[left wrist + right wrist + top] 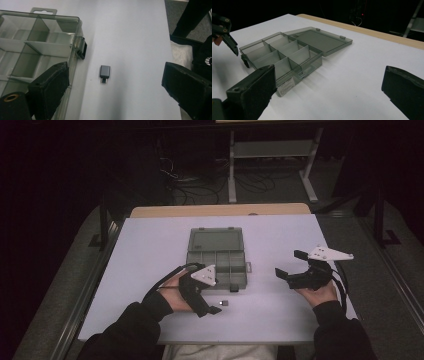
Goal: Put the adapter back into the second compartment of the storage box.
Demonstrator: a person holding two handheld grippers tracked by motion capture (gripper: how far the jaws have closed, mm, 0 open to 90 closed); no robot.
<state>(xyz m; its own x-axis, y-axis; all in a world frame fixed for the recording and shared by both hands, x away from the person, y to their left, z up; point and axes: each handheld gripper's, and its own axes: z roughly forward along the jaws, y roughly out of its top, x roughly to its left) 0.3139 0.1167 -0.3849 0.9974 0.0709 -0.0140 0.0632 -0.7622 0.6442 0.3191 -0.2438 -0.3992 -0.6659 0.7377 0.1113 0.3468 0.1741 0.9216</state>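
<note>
A small grey plug adapter (224, 303) (105, 72) lies flat on the white table (150, 250), just in front of the near right corner of a clear grey compartment box (217, 265) (32, 47) (282, 55). The box stands open, its lid laid back flat and its compartments bare. My left gripper (215, 297) (116, 75) hovers low over the adapter and is open: the adapter lies between the wide jaws, touched by neither. One jaw overlaps the box's edge. My right gripper (290, 263) (332, 75) is open, holding nothing, to the right of the box.
The box's black latch (82, 50) sticks out near the adapter. The table's near edge (225, 340) is close behind the hands, and a wooden strip (220, 210) runs along the far edge. Beyond it are a dark floor, cables and a metal frame (270, 150).
</note>
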